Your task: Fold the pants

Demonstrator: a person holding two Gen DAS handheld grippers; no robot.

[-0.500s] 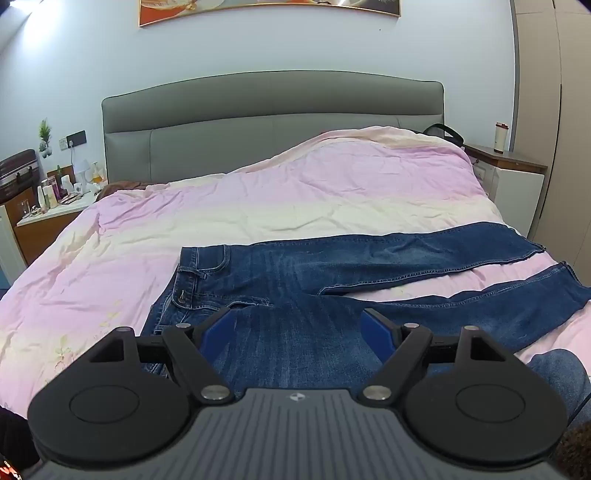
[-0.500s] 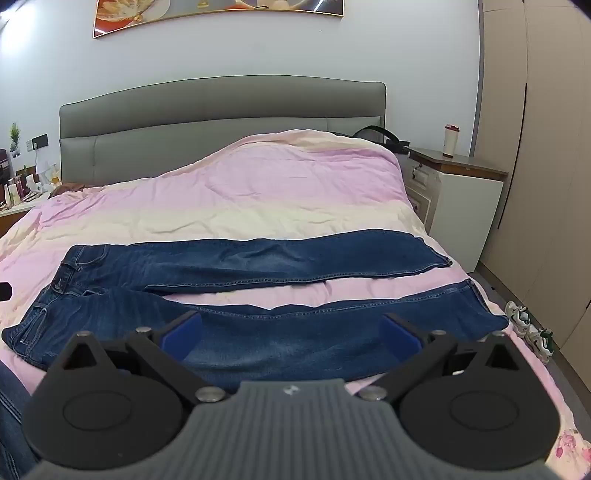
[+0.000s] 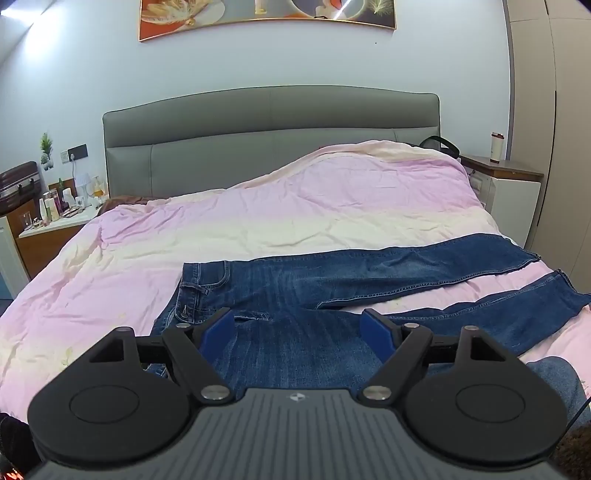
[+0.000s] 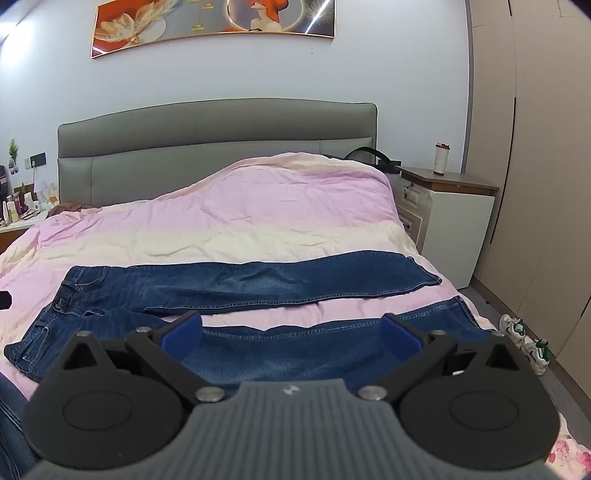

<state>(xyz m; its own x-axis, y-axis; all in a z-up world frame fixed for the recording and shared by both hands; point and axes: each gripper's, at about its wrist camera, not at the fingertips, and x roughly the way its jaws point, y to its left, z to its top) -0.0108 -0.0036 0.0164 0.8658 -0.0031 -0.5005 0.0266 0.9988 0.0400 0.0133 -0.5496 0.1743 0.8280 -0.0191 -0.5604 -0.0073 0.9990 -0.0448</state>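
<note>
Over on the far left sits a white-topped wooden bedside counter (image 3: 55, 227) crowded with small bottles and jars, a little green plant (image 3: 45, 147) on the wall side above it. Moving across, the grey padded headboard (image 3: 271, 140) runs wide behind the bed, with a long framed orange-and-white picture (image 3: 266, 13) hung on the pale wall above. The rumpled pink and cream quilt (image 3: 277, 218) covers the whole bed, humped up toward the right

And there are the dark blue denim jeans (image 3: 295, 280), laid flat across the near part of the quilt, waistband to the left, both legs stretching away to the right. The legs are spread apart in a narrow V, a strip of pink quilt showing between them; the far leg lies straight, the near leg runs along the bed's near edge

The left gripper (image 3: 297, 326) hangs above the seat of the jeans, just right of the waistband, tilted down; its blue-padded jaws stand wide with nothing between them. The right gripper (image 4: 291, 330) hovers over the near leg, about mid-length, also tilted down, jaws spread fully wide and empty

Further right, a white bedside cabinet with a brown top (image 4: 450, 218) carries a white tumbler with a dark lid (image 4: 441, 158). White and green sneakers (image 4: 528, 345) lie on the floor beside the tall beige wardrobe doors (image 4: 535, 166)
</note>
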